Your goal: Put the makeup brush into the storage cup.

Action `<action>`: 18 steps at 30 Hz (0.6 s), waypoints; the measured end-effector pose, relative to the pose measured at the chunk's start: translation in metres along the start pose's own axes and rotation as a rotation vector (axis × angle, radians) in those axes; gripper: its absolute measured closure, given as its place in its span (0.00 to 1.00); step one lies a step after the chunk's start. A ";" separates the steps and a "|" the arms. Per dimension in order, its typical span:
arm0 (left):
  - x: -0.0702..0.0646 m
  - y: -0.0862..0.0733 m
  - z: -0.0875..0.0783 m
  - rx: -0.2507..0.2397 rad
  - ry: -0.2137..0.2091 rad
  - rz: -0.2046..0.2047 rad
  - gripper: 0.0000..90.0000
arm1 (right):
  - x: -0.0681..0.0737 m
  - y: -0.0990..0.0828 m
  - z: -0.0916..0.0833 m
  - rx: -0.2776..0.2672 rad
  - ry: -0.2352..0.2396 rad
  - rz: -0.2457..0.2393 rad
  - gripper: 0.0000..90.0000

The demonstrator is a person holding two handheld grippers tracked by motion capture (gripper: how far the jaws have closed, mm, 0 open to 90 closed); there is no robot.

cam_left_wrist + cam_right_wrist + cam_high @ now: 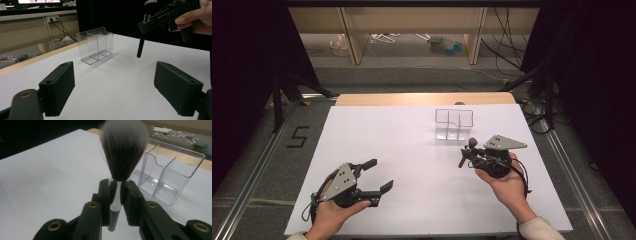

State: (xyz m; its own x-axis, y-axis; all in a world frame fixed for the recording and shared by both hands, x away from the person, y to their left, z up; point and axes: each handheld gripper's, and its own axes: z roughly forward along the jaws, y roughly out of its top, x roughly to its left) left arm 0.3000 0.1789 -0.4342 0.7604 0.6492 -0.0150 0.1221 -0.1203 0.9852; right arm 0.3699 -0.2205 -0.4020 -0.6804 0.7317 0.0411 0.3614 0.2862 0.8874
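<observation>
My right tongs (116, 192) are gripping the makeup brush (123, 152), bristles up, right of centre; the clear organizer (454, 124) is waiting empty; left tongs (374, 180) are gaping idle.

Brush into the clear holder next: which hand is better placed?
Right. The right gripper is shut on the brush, close beside the holder. The left gripper is open, empty and farther off.

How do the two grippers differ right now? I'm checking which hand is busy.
The right gripper is shut on a makeup brush; the left gripper stands open with nothing between its jaws. The right is near the clear organizer; the left is farther away. Both are hand-held over the white table.
</observation>
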 end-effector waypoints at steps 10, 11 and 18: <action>0.000 0.000 0.000 0.001 0.000 -0.002 0.19 | -0.002 0.004 0.003 -0.016 -0.007 -0.004 0.86; 0.000 0.000 0.000 0.001 0.000 -0.003 0.19 | -0.002 0.004 0.003 -0.017 -0.010 -0.004 0.86; 0.000 -0.001 0.001 0.005 0.001 -0.002 0.19 | -0.006 0.006 0.002 -0.012 -0.018 -0.002 0.86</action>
State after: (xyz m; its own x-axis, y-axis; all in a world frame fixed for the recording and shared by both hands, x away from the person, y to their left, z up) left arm 0.3004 0.1786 -0.4349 0.7595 0.6503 -0.0163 0.1263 -0.1228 0.9844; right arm 0.3772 -0.2215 -0.3976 -0.6692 0.7424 0.0311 0.3524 0.2802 0.8929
